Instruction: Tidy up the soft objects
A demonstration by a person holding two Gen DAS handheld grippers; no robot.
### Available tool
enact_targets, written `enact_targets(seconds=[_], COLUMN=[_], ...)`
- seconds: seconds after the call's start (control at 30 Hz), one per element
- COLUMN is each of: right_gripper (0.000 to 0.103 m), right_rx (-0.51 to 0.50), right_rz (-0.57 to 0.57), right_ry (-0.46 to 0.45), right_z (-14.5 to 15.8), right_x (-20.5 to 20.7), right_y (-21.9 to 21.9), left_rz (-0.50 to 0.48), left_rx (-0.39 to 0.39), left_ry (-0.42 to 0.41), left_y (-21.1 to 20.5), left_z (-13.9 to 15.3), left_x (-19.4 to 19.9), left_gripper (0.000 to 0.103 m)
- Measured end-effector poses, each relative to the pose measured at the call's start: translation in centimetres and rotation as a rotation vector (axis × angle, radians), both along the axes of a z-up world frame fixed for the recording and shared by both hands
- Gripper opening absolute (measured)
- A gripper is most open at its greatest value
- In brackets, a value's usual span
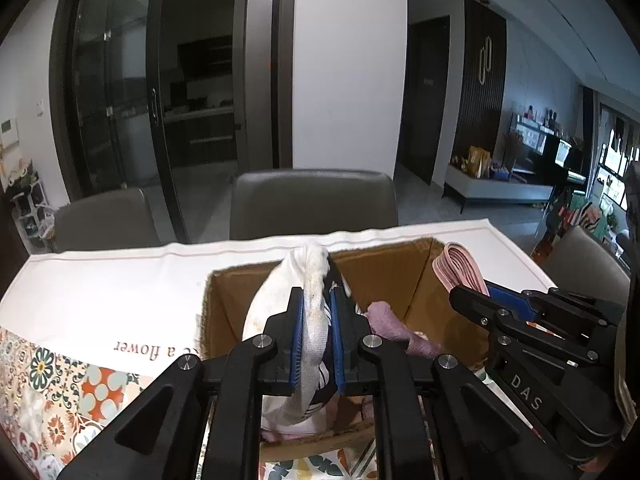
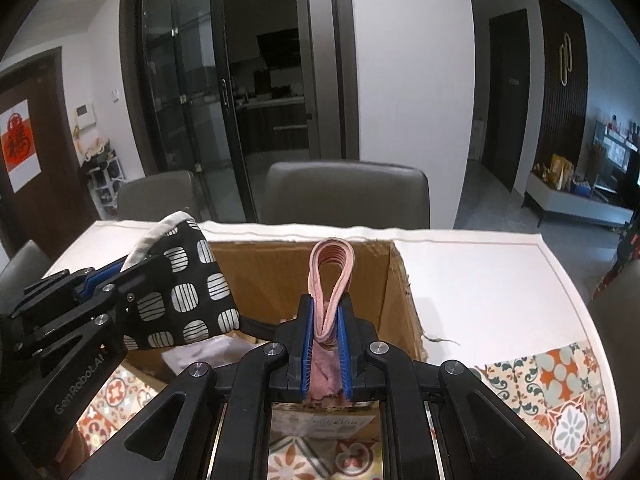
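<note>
Both grippers, left (image 1: 316, 332) clamping the patterned cloth (image 2: 188, 300) and right (image 2: 325, 340) clamping the pink fabric (image 2: 332, 276), are hovering over the cardboard box (image 2: 272, 276); lower each fully inside before releasing.

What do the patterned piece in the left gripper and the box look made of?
Patterned pouch: woven cloth, matte, likely cotton; it creases softly and shows a pale lining at its edge. Box: brown corrugated cardboard, dull, with ragged torn rims.

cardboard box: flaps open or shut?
Open. The cardboard box shows its brown inner walls, with purple cloth inside; both tools hold fabric above its mouth.
</note>
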State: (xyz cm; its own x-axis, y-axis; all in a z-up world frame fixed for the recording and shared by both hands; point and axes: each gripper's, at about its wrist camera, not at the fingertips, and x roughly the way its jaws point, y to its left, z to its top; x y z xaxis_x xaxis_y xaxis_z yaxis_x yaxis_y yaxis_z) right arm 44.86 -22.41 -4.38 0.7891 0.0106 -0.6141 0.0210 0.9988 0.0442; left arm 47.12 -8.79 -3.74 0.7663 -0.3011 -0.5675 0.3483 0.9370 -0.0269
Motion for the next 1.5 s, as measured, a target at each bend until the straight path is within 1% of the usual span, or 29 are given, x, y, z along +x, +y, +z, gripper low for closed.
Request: enact_targets(seconds=[0.03, 0.1, 0.17, 0.23, 0.27, 0.3, 0.33, 0.4, 0.47, 0.53, 0.67, 0.73, 0.77, 0.9, 0.97, 1.07, 1.13, 1.3, 1.37, 1.43, 1.5], right_gripper=[0.013, 0.014, 0.017, 0.036, 0.039, 0.040, 0.040, 0.041, 0.042, 0.047, 0.049, 0.054, 0.055, 0.057, 0.058, 0.061, 0.064, 0.067, 0.068, 0.072, 0.074], right_rx=[0.001, 0.006, 0.007, 0.012, 0.010, 0.003, -0.001, 0.001, -0.002, -0.002, 0.007, 0.019, 0.020, 0.016, 0.025, 0.033, 0.031, 0.017, 0.011, -0.003, -0.014], right_rz=[-0.001, 0.002, 0.002, 0.001, 0.001, -0.004, -0.006, -0.009, -0.018, -0.028, -0.045, -0.052, -0.056, -0.062, -0.068, -0.081, -0.095, -0.131, -0.143, -0.158, -0.175], right_ry=[0.007, 0.022, 0.040, 0.053, 0.051, 0.047, 0.044, 0.043, 0.039, 0.034, 0.018, 0.010, 0.003, -0.023, -0.032, -0.045, -0.056, -0.086, -0.099, -0.114, -0.127], right_z=[-0.2, -0.7, -1.2, -1.4, -1.4, -1.4, -1.4, -1.2, -1.0, -0.5, 0.5, 1.1, 1.5, 2.6, 3.2, 4.0, 4.4, 5.6, 6.0, 6.4, 6.8], right_x=[0.3, 0.7, 1.1, 1.4, 1.5, 1.4, 1.4, 1.2, 0.8, 0.1, -1.5, -2.6, -3.2, -5.8, -7.2, -9.0, -10.2, -13.5, -14.8, -16.1, -17.4], right_y=[0.0, -0.2, -0.4, -0.5, -0.6, -0.7, -0.7, -0.7, -0.8, -0.7, -0.7, -0.6, -0.5, 0.3, 0.6, 1.1, 1.4, 2.4, 2.8, 3.2, 3.6], left_rz=[-0.003, -0.012, -0.013, -0.010, -0.008, -0.003, 0.006, 0.029, 0.056, 0.073, 0.110, 0.125, 0.131, 0.158, 0.164, 0.171, 0.185, 0.178, 0.178, 0.178, 0.171], left_rx=[0.006, 0.014, 0.021, 0.029, 0.037, 0.044, 0.052, 0.066, 0.082, 0.090, 0.101, 0.100, 0.102, 0.094, 0.084, 0.082, 0.090, 0.093, 0.097, 0.099, 0.098], left_ry=[0.011, 0.023, 0.025, 0.014, 0.008, 0.001, -0.006, -0.020, -0.029, -0.039, -0.063, -0.074, -0.078, -0.093, -0.093, -0.097, -0.115, -0.151, -0.163, -0.174, -0.179], left_y=[-0.2, -0.3, -0.6, -0.4, -0.3, -0.3, -0.1, 0.4, 0.8, 1.2, 2.1, 2.7, 3.2, 4.2, 4.7, 5.6, 6.3, 7.5, 7.9, 8.2, 8.6], left_z=[-0.3, -0.5, -0.5, -0.3, -0.2, -0.1, 0.0, 0.3, 0.7, 1.1, 2.1, 2.7, 3.0, 3.7, 4.0, 4.8, 5.3, 6.2, 6.5, 6.7, 6.9], left_x=[0.3, 0.6, 0.9, 0.7, 0.6, 0.4, 0.2, -0.4, -1.1, -1.9, -3.8, -5.1, -5.6, -8.0, -9.2, -10.8, -12.0, -15.0, -16.1, -17.1, -18.0], left_gripper=[0.014, 0.019, 0.032, 0.035, 0.038, 0.040, 0.045, 0.048, 0.055, 0.057, 0.063, 0.065, 0.066, 0.069, 0.071, 0.072, 0.072, 0.077, 0.081, 0.083, 0.084])
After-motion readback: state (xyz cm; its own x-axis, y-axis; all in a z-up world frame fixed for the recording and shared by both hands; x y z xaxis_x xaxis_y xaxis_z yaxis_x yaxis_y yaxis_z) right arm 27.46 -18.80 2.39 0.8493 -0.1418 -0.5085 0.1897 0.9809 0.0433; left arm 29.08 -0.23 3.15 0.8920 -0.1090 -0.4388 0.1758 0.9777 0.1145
